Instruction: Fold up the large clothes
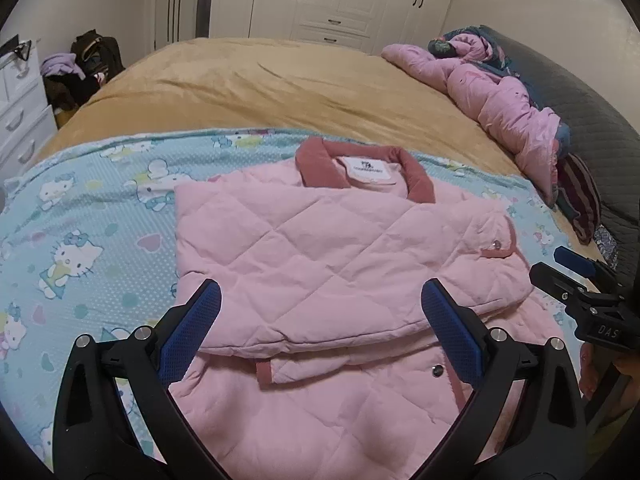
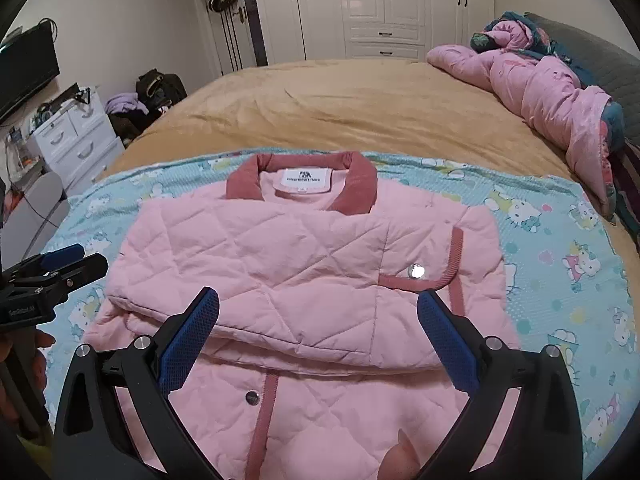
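— Jacket [image 1: 320,248] lies on the cartoon sheet [image 1: 80,240] on the bed, sleeves folded in?
— Yes; left tongs [image 1: 320,320] and right tongs [image 2: 318,324] both gape empty above its hem. Bottom fold likely remains.

Both grippers spread wide, nothing between the fingers, hanging over the near half of the pink jacket [image 2: 296,280]. Left gripper [image 1: 320,328] and right gripper [image 2: 318,332] sit side by side, close, so sideways room between them is tight. Cartoon sheet [image 1: 92,208] is bare on both sides of the jacket. Tan blanket [image 2: 360,108] beyond is wide open. Crumpled pink quilt [image 2: 548,96] blocks the far right edge by the grey headboard [image 1: 580,120].
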`<move>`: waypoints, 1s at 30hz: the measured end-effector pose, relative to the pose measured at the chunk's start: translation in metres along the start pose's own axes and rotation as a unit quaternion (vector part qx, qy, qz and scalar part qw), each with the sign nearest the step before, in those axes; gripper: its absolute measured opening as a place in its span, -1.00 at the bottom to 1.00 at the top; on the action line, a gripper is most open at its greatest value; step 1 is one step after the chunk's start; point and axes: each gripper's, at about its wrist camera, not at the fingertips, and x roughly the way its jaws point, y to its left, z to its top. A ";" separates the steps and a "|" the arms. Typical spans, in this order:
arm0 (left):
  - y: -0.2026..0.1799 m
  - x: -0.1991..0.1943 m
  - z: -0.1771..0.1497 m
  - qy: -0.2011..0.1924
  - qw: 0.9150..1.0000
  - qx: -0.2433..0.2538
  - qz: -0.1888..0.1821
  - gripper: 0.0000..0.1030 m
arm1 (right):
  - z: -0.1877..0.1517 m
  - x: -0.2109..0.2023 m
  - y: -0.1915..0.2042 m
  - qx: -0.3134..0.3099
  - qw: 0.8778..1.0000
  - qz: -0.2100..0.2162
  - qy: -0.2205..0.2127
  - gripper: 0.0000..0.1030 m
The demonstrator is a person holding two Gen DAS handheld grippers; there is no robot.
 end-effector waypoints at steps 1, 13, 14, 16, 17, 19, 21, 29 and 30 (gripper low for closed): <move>0.000 -0.003 0.000 -0.003 1.000 0.000 0.000 0.82 | 0.000 -0.006 0.001 -0.002 1.000 -0.003 -0.005 0.92; -0.019 -0.057 -0.003 -0.042 0.999 0.016 -0.006 0.82 | -0.004 -0.070 0.012 -0.028 0.998 -0.011 -0.062 0.92; -0.021 -0.062 -0.004 -0.046 0.999 0.016 -0.009 0.82 | -0.005 -0.074 0.013 -0.029 0.997 -0.012 -0.065 0.92; -0.024 -0.069 -0.005 -0.051 0.998 0.017 -0.013 0.82 | -0.006 -0.084 0.016 -0.035 0.997 -0.015 -0.072 0.92; -0.026 -0.075 -0.006 -0.056 0.998 0.018 -0.016 0.82 | -0.007 -0.088 0.016 -0.036 0.997 -0.013 -0.074 0.92; -0.030 -0.084 -0.008 -0.064 0.998 0.020 -0.020 0.82 | -0.009 -0.097 0.016 -0.035 0.996 -0.008 -0.081 0.92; -0.034 -0.093 -0.009 -0.070 0.997 0.026 -0.021 0.82 | -0.011 -0.106 0.017 -0.035 0.996 -0.005 -0.087 0.92; -0.044 -0.116 -0.022 -0.084 0.995 0.039 -0.020 0.82 | -0.023 -0.139 0.023 -0.048 0.993 0.000 -0.107 0.92; -0.046 -0.119 -0.024 -0.085 0.995 0.041 -0.020 0.82 | -0.025 -0.141 0.023 -0.049 0.993 0.001 -0.109 0.92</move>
